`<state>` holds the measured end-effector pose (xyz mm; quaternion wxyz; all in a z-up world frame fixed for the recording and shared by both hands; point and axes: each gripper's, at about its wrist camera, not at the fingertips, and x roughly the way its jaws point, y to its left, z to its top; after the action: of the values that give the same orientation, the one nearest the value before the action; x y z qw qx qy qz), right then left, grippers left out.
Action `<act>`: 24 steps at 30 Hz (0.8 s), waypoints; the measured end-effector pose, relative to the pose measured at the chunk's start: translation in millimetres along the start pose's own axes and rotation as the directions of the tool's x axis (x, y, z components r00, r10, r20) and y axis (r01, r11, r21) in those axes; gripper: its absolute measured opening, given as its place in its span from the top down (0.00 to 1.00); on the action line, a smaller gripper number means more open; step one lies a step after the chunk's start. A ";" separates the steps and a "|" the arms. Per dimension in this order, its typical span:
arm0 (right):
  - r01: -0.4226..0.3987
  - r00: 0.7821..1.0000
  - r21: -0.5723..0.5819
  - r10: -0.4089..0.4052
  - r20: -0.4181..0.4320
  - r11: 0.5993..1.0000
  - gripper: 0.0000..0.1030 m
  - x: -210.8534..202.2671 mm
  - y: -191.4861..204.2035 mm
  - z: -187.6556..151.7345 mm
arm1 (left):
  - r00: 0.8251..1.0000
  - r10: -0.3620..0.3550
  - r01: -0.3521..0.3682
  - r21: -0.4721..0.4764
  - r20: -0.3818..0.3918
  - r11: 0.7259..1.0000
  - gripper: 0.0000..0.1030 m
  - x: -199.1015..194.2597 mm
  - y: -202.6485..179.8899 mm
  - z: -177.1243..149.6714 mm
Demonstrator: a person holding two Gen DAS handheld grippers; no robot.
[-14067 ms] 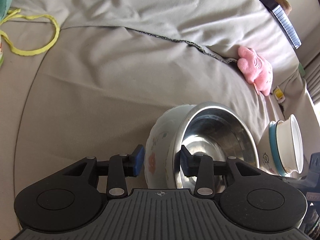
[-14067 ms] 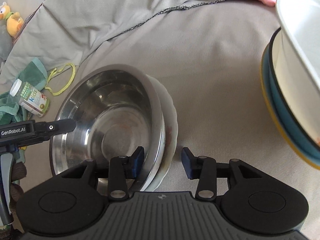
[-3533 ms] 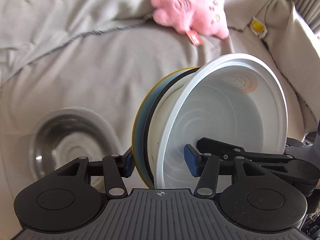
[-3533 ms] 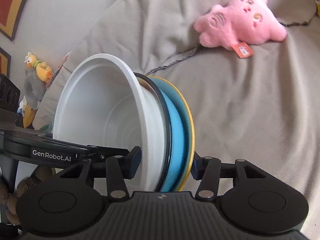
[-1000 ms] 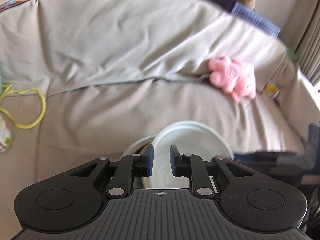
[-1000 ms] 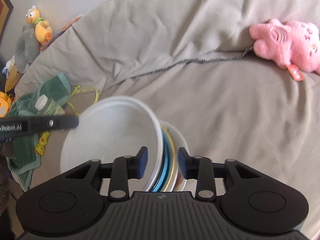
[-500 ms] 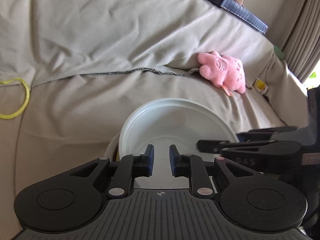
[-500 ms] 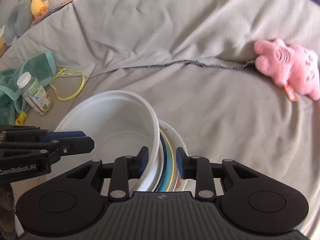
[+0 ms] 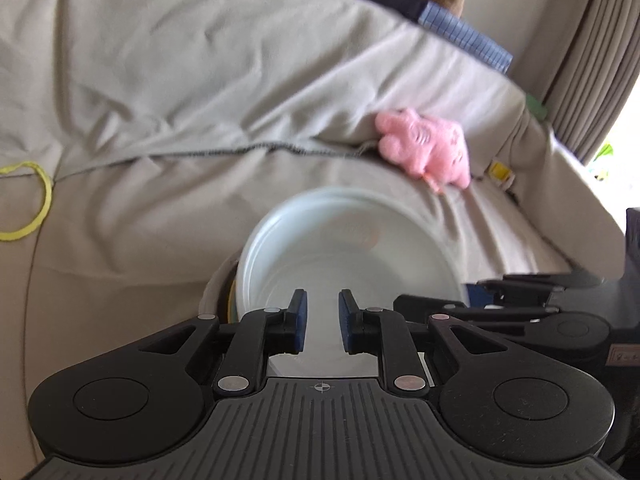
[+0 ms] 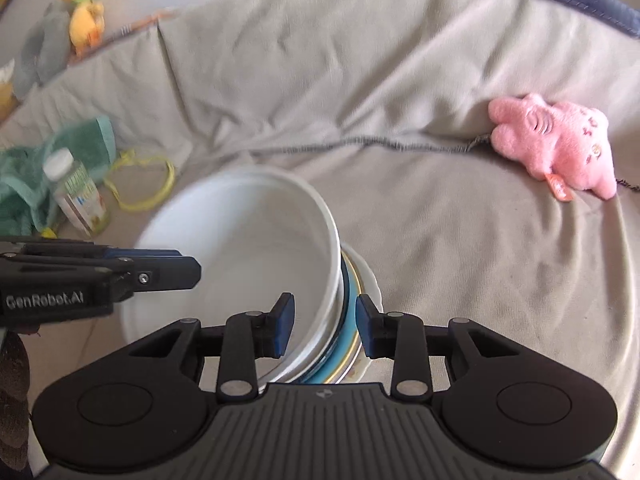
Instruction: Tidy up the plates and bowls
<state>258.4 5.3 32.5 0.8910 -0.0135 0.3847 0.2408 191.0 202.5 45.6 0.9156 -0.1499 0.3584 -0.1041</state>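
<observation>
A white bowl (image 10: 240, 248) sits on top of a nested stack on the grey couch; under it show a blue and yellow-rimmed dish (image 10: 347, 320) and a white floral plate (image 10: 366, 280). The same white bowl (image 9: 348, 252) fills the middle of the left wrist view. My right gripper (image 10: 323, 328) straddles the stack's near rim, its fingers a little off the dishes. My left gripper (image 9: 322, 322) hovers over the bowl's left rim, jaws narrow and empty; it also shows in the right wrist view (image 10: 160, 272).
A pink plush toy (image 10: 556, 148) lies at the couch back, right. A small bottle (image 10: 78, 196), green cloth (image 10: 24, 184) and yellow cord (image 10: 140, 184) lie left. Stuffed toys (image 10: 82, 12) sit on the couch top. The grey cover (image 9: 200, 80) is rumpled behind.
The stack has come down from tilted to resting flat on the couch. My right gripper's jaws have widened slightly off the dishes. My left gripper stays narrow above the bowl.
</observation>
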 end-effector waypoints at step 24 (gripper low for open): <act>-0.003 0.946 0.022 -0.004 0.326 1.000 0.62 -50.4 -7.6 -70.9 | 0.866 0.223 -0.138 -0.216 0.448 0.967 0.78 -56.6 -15.6 -81.8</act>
<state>183.9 -37.4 16.3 0.9424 0.0361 0.2350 0.2352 92.6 188.4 29.4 0.9635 -0.2170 0.1471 0.0538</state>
